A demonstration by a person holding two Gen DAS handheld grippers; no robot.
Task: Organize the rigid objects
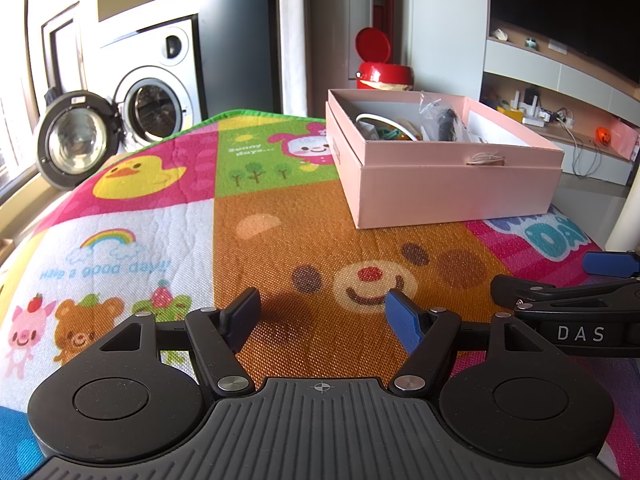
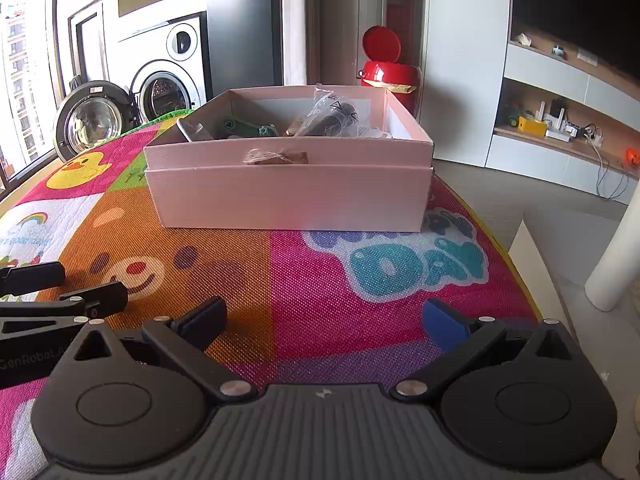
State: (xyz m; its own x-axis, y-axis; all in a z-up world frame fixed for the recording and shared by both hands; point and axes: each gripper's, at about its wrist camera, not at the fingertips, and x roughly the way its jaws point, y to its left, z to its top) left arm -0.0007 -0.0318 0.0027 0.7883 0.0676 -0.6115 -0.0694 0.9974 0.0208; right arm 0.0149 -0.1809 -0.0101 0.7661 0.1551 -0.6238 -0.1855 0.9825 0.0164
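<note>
Pink box ahead of right gripper, apart.

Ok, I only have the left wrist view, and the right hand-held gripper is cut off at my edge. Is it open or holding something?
Observer: The right hand-held gripper is open and empty. It is above the mat, short of the pink box.
Operator: The box wall blocks my view of part of the inside. What's behind the front wall on the left?
Observer: A grey metallic piece leans in that corner, with green plastic parts beside it.
</note>
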